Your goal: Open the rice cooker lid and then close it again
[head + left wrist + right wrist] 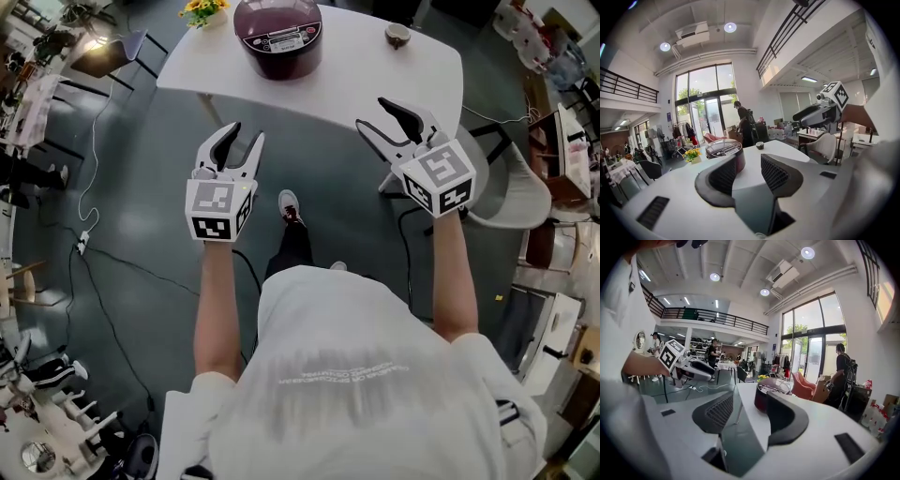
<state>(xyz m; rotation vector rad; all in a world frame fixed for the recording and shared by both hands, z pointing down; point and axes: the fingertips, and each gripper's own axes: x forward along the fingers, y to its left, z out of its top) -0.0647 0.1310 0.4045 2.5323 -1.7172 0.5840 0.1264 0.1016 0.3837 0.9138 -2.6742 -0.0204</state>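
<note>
Cooker [278, 37] is set on desk [394, 84] well ahead, between left gripper [244, 133] (jaws narrow, empty) and right gripper [368, 111] (jaws wide, empty).

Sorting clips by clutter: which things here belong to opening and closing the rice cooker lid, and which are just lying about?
Belongs to the job:
- rice cooker, lid shut
- left tongs, open, empty
- right tongs, open, empty
- white table bearing the cooker

Just lying about:
- yellow flowers at the table's corner
- small bowl on the table
- chair beside the table
</note>
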